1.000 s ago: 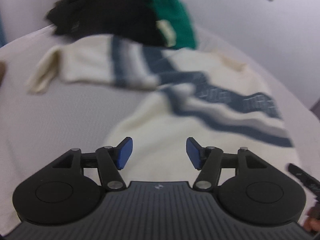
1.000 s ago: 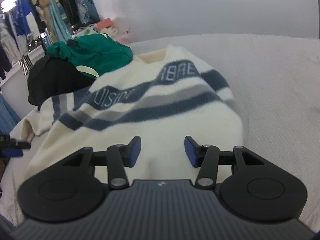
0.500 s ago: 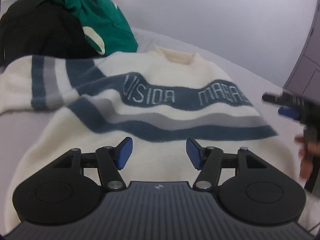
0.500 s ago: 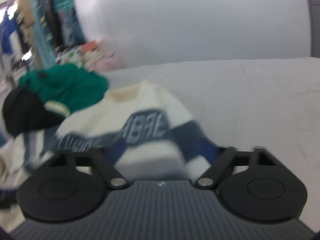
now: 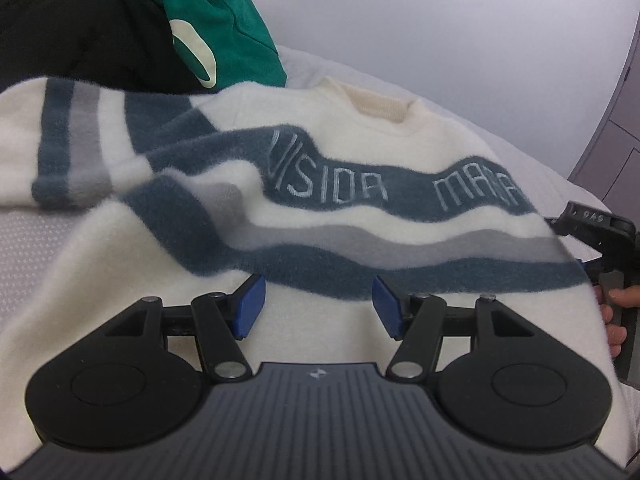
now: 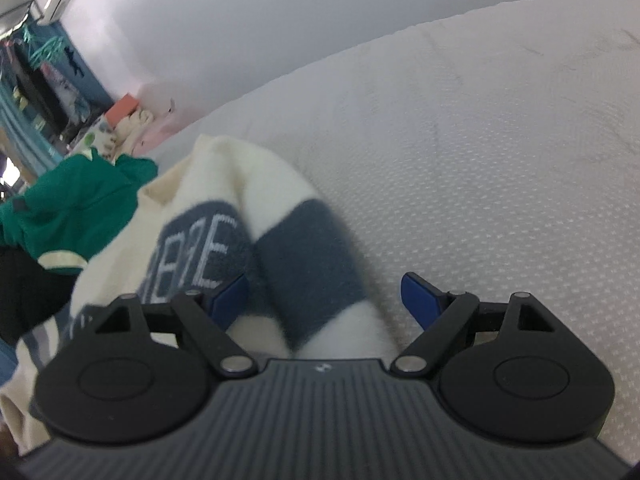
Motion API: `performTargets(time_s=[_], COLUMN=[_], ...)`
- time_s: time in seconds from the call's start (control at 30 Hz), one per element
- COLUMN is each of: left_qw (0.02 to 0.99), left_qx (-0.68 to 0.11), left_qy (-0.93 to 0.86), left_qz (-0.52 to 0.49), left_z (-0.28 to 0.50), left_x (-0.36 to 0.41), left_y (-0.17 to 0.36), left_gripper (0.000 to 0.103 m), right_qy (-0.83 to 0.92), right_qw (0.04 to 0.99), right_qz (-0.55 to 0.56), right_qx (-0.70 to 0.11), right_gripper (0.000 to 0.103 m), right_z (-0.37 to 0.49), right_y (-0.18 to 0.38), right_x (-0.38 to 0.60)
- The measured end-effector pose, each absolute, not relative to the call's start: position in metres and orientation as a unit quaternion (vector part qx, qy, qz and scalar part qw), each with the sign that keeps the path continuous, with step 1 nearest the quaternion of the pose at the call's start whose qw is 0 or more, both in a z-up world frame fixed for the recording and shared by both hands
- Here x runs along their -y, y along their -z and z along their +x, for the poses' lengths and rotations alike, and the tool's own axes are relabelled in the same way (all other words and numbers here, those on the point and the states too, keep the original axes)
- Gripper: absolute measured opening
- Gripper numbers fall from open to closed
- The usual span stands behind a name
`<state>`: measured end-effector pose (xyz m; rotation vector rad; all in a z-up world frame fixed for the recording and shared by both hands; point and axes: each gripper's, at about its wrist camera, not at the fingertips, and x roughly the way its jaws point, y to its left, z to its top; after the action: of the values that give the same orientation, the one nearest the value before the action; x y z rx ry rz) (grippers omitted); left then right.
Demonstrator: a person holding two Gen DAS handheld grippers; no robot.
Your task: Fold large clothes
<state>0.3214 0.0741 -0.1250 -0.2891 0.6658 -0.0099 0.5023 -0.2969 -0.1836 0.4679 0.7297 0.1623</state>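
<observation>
Three garments in view, one to fold: a cream sweater (image 5: pixel 328 168) with blue and grey bands lies spread on the pale bed cover (image 6: pixel 480 140), right ahead of the left gripper (image 5: pixel 318 304) and running under its fingers. That gripper stands released, blue pads apart with only knit beneath them, nothing pinched. Beyond it, up and to the left, sit two more pieces: a black garment (image 5: pixel 80 36) and a green garment (image 5: pixel 224 20), the green one piled against the black, both touching the sweater's far sleeve.

Over to the right gripper (image 6: pixel 328 300): its jaws have just been opening and now stand wide, one folded sleeve of the sweater (image 6: pixel 304 264) lying between the pads (not squeezed, the right pad is clear of the cloth). Bare bed cover fills everything to its right. Far to its left, hanging clothes, blurred.

From the left wrist camera, the right gripper (image 5: pixel 592 236) shows at the sweater's right edge, a person's fingers (image 5: pixel 616 312) wrapped on its handle.

Writing on the top blue band: "VISIDA", then "MARA", cut off at the fold.
</observation>
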Motion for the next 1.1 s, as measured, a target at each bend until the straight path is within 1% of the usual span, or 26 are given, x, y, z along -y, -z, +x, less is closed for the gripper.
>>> performTargets(time_s=[0.03,0.07,0.1,0.13,0.17,0.2,0.23,0.4,0.53,0.63,0.77,0.9,1.0,1.1], left_qw=[0.935,0.935,0.934,0.934,0.933,0.932,0.932,0.933,0.932,0.931,0.927,0.922,0.920,0.918], left_qx=[-0.325,-0.324,-0.322,-0.321,-0.321,-0.321,-0.319,-0.303,-0.289,-0.279,-0.272,-0.272,-0.275,-0.275], left_qy=[0.007,0.008,0.010,0.010,0.010,0.010,0.008,-0.009,-0.024,-0.037,-0.055,-0.063,-0.069,-0.075], left_qz=[-0.144,-0.147,-0.152,-0.156,-0.162,-0.168,-0.173,-0.196,-0.217,-0.231,-0.252,-0.267,-0.270,-0.275], left_z=[0.321,0.321,0.320,0.320,0.319,0.318,0.317,0.307,0.298,0.293,0.290,0.292,0.295,0.296], left_x=[-0.075,-0.076,-0.078,-0.080,-0.081,-0.084,-0.086,-0.100,-0.116,-0.128,-0.145,-0.156,-0.161,-0.165], left_y=[0.125,0.125,0.124,0.123,0.123,0.121,0.120,0.107,0.099,0.095,0.095,0.099,0.103,0.107], left_gripper=[0.065,0.065,0.065,0.065,0.065,0.065,0.065,0.065,0.065,0.065,0.065,0.065,0.065,0.065], right_qy=[-0.080,-0.082,-0.087,-0.097,-0.100,-0.101,-0.104,-0.116,-0.158,-0.204,-0.251,-0.301,-0.290,-0.296], right_qw=[0.904,0.903,0.903,0.902,0.903,0.906,0.912,0.940,0.953,0.951,0.935,0.907,0.901,0.906], right_qz=[0.220,0.213,0.209,0.208,0.202,0.192,0.174,0.091,0.026,-0.037,-0.100,-0.167,-0.232,-0.200], right_qx=[-0.359,-0.363,-0.365,-0.366,-0.365,-0.362,-0.356,-0.308,-0.259,-0.229,-0.231,-0.244,-0.225,-0.230], right_gripper=[0.077,0.068,0.050,0.043,0.031,0.016,0.013,0.010,0.010,0.010,0.010,0.011,0.013,0.013], right_z=[0.504,0.505,0.506,0.506,0.505,0.503,0.500,0.476,0.450,0.428,0.403,0.381,0.367,0.370], right_y=[0.184,0.183,0.183,0.182,0.179,0.175,0.170,0.138,0.108,0.099,0.114,0.151,0.164,0.155], right_x=[0.294,0.292,0.290,0.287,0.284,0.280,0.274,0.241,0.197,0.154,0.098,0.056,0.035,0.051])
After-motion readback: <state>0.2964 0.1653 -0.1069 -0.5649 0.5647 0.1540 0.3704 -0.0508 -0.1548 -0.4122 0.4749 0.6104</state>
